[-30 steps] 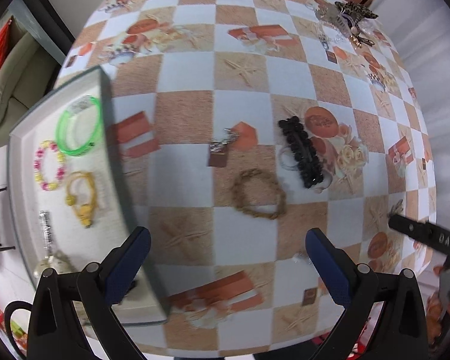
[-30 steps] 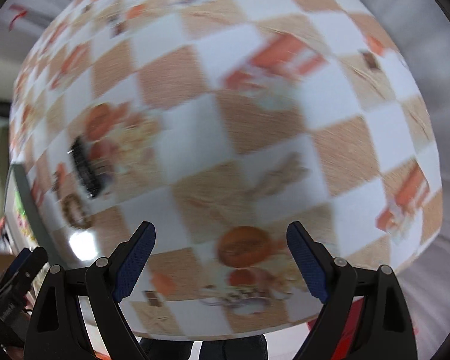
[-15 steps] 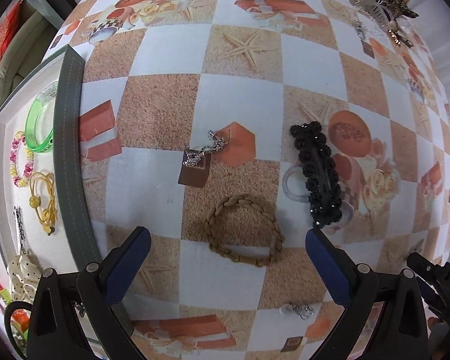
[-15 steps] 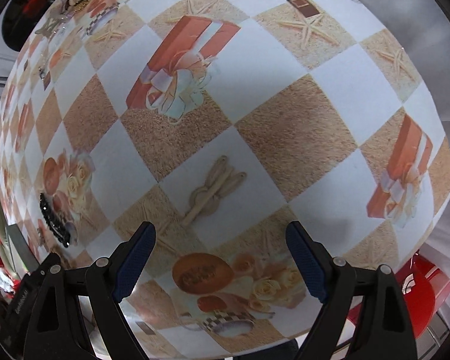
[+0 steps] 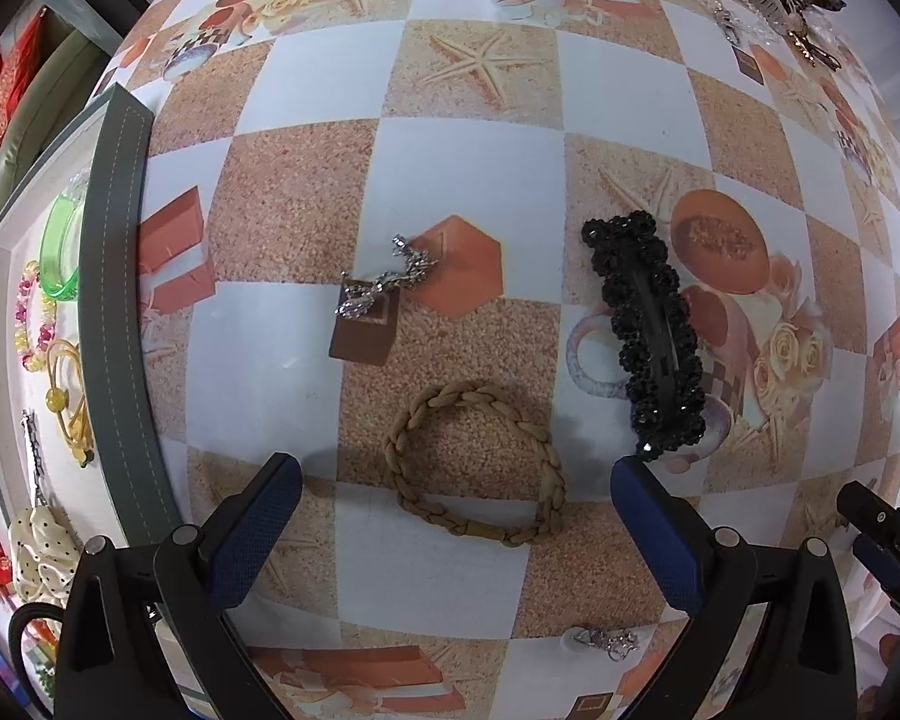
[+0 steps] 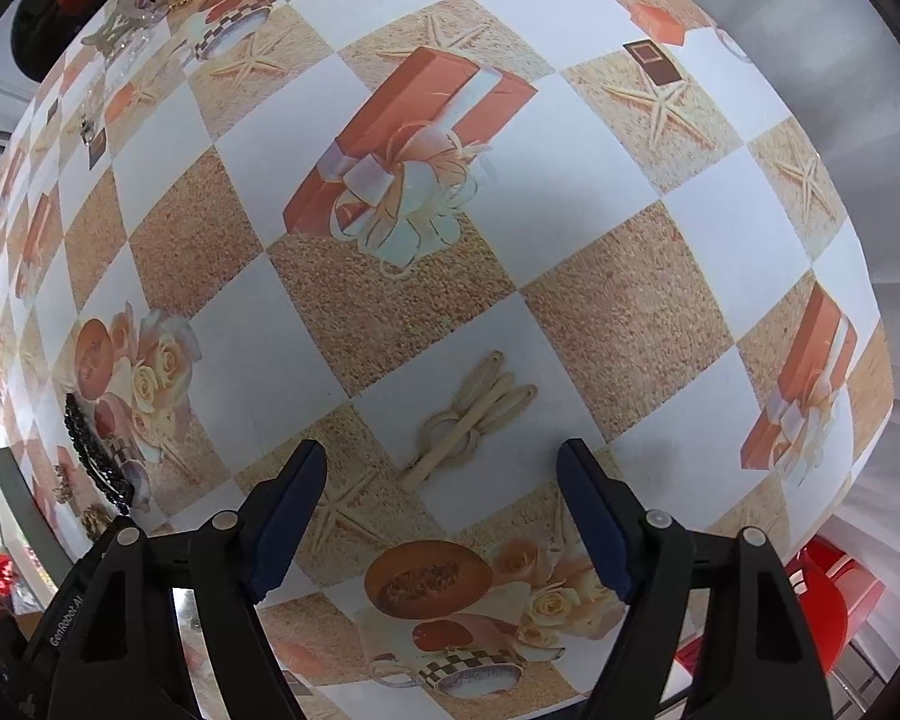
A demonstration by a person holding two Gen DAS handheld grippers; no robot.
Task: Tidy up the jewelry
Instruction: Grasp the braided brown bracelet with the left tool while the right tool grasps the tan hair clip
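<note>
**Both grippers hang over loose jewelry**

The tray (image 5: pixel 114 312) lies at the left. The left gripper (image 5: pixel 456 480) is spread around the braided bracelet (image 5: pixel 477 462) without touching. The right gripper (image 6: pixel 441 465) is closing, its pads apart from the cream hair clip (image 6: pixel 471 420).

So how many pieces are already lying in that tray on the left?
5 that I can see in the tray: green bangle, pink-and-yellow bead bracelet, yellow hair tie, silver clip, polka-dot bow. The picture's edge may hide more.
</note>
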